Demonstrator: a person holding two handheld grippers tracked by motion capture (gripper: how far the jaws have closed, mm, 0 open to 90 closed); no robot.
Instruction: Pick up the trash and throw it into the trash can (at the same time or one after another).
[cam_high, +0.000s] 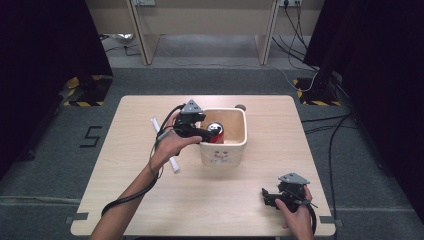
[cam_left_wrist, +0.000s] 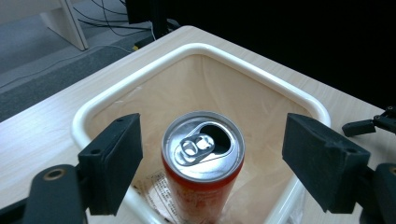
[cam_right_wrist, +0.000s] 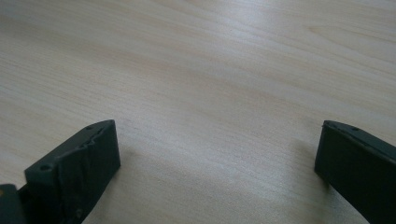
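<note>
My left gripper (cam_left_wrist: 212, 158) hangs wide open around the opened drink can (cam_left_wrist: 203, 161) inside the white bin (cam_left_wrist: 140, 77), so I'd close squarely on its sides, while my right gripper (cam_right_wrist: 217, 172) idles open, nearer me than the bin

**How my three cameras sit**

My high view looks forward and down over the whole table (cam_high: 150, 200). My left gripper view peers closely into the tub (cam_left_wrist: 196, 49) between its jaws, a spot the high view shares. My right gripper view skims bare tabletop.
</note>
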